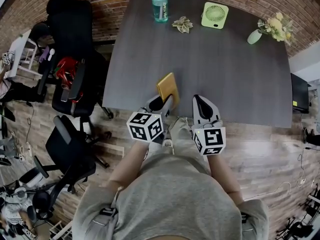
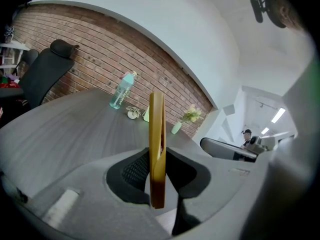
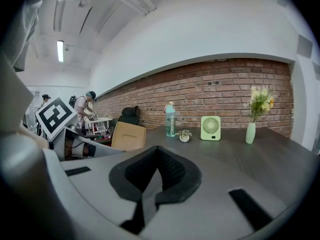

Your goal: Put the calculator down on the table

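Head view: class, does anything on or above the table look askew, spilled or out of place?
Only the yellow calculator: it is held on edge in the left gripper over the table by its near edge, not lying flat. The bottle, fan and vase stand upright; nothing is spilled.

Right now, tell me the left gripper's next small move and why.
Probably ease the left gripper down and forward over the table: it grips the calculator on edge, just past the table's near edge, and the calculator is apparently not yet resting on the surface.
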`<state>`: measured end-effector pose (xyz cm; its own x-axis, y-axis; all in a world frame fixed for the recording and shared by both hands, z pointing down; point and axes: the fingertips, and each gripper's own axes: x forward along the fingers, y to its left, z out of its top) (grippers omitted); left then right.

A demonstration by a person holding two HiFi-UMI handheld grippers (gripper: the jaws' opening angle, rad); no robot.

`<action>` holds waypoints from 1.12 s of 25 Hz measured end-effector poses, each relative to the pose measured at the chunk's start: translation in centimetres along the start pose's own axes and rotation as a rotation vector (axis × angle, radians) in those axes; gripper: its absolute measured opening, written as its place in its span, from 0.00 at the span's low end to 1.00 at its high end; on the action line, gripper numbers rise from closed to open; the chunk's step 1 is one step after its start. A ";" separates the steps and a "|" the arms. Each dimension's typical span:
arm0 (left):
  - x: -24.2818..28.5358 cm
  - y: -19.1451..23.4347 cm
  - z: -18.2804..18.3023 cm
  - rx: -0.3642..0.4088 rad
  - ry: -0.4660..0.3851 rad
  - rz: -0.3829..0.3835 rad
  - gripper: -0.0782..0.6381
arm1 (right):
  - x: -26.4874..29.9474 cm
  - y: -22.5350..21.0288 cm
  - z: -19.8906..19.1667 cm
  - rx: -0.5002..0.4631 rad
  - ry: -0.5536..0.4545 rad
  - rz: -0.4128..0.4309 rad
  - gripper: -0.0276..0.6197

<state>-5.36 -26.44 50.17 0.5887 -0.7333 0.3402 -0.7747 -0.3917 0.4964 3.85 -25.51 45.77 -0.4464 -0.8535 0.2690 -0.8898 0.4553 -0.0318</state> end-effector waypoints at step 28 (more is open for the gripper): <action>8.3 3.2 -2.6 0.016 0.194 0.013 0.23 | 5.6 -4.3 -2.0 0.029 0.058 0.000 0.05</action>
<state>-2.38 -32.39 56.67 0.6107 -0.6183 0.4947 -0.7853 -0.3930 0.4783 5.34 -31.71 49.30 -0.4406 -0.8371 0.3243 -0.8926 0.4469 -0.0591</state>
